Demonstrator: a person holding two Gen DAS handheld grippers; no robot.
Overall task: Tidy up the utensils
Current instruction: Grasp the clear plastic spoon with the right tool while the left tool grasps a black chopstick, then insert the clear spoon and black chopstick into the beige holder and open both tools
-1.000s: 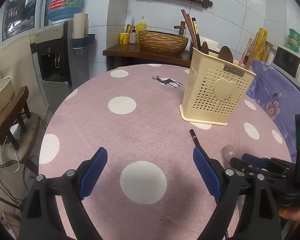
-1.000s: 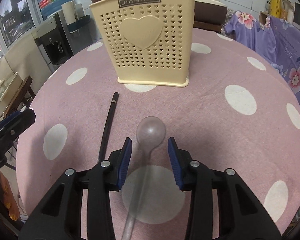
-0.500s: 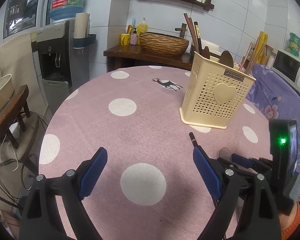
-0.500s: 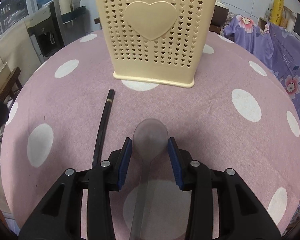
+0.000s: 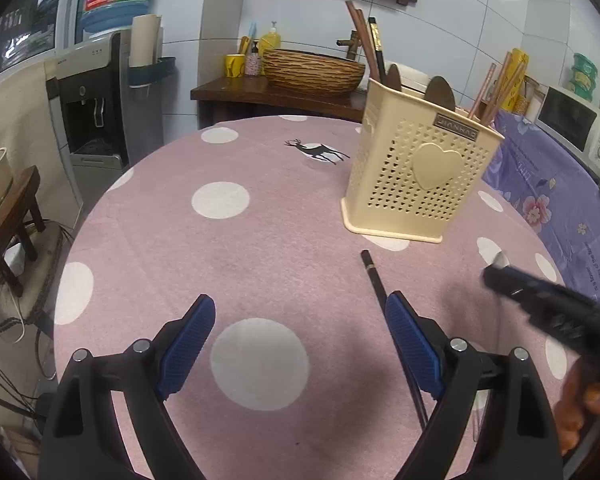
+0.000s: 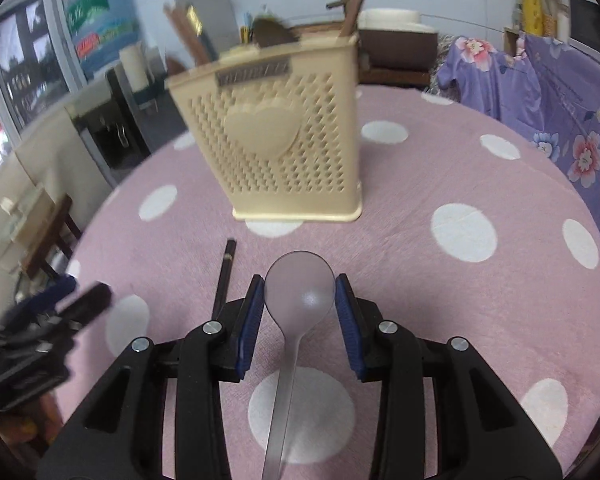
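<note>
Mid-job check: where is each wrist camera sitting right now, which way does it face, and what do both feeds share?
Left wrist: low over the table, facing the utensil holder; open left gripper shows, right gripper at right.
Right wrist: behind the right gripper, clamped on the clear spoon, facing the holder.
Shared: holder, black chopstick, polka-dot tablecloth.

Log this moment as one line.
right hand-held gripper: shut on clear spoon | left hand-held gripper: open | black chopstick: on table

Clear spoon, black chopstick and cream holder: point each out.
Clear spoon [image 6: 300,296], right wrist view, on its bowl.
Black chopstick [image 5: 374,276], left wrist view, upper shaft.
Cream holder [image 5: 432,168], left wrist view, heart emblem.
</note>
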